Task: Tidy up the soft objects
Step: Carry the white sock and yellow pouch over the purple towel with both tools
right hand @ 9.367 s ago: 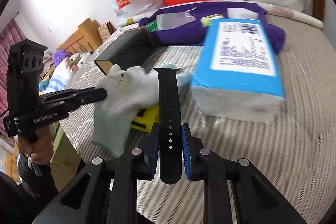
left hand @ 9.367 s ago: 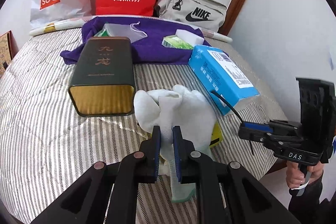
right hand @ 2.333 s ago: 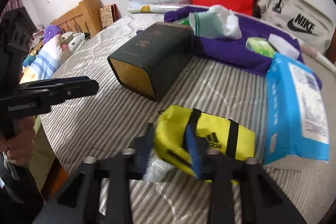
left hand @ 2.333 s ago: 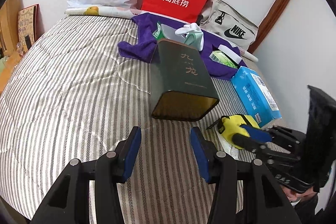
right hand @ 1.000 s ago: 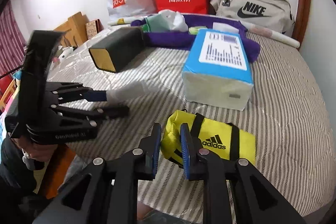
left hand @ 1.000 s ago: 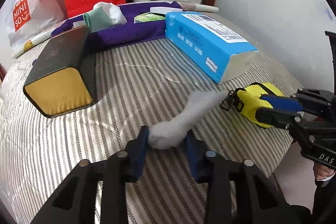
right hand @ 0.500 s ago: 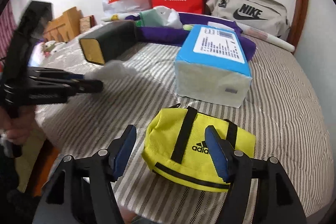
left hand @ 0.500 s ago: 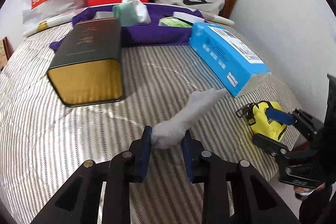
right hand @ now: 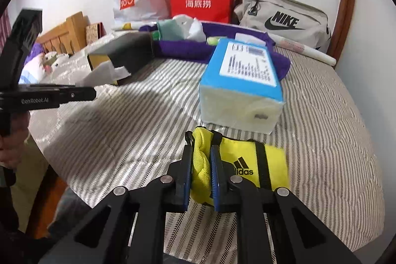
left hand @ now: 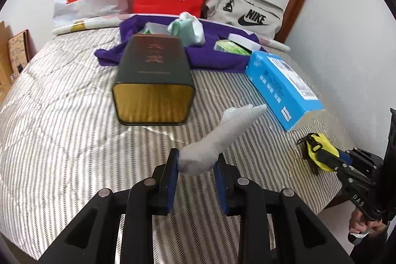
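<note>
Left gripper [left hand: 196, 166]: fingers clenched on the grey sock [left hand: 220, 137]
Sock axis: points to 1 o'clock
Purple cloth [left hand: 215, 53]: 12 o'clock, left hand nearer
Right gripper [right hand: 201, 171]: fingers closing on the yellow pouch [right hand: 237, 162]

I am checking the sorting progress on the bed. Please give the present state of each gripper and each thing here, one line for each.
left gripper: shut on the white sock.
white sock: held, free end raised off the bed.
right gripper: jaws closing, pinching a fold of the yellow Adidas pouch.
yellow Adidas pouch: lying at the bed edge.
dark tin box: lying on its side.
blue tissue pack: lying flat.
purple cloth: spread out, bearing small items.
</note>
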### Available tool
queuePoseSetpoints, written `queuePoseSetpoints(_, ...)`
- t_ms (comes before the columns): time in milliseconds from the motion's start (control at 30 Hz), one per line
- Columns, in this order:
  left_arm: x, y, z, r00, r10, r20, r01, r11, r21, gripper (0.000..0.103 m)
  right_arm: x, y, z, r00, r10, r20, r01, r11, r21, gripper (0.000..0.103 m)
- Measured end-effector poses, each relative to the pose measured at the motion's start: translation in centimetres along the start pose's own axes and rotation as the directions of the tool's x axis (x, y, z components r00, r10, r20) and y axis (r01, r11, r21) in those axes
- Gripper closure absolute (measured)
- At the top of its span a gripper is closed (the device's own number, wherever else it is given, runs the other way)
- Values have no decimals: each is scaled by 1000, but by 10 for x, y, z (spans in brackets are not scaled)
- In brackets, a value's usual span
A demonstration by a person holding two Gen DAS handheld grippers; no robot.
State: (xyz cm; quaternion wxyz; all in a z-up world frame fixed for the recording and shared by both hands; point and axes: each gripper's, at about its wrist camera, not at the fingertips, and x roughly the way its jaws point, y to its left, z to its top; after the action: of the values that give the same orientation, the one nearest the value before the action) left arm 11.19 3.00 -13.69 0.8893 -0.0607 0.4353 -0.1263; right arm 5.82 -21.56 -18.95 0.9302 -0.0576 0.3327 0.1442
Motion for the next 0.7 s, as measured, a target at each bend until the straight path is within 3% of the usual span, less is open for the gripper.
queuePoseSetpoints(700, -41, 16, 15, 997, 63, 51, -58, 994, -88, 77, -59, -1, 34, 992, 56, 113, -59, 998, 29, 90)
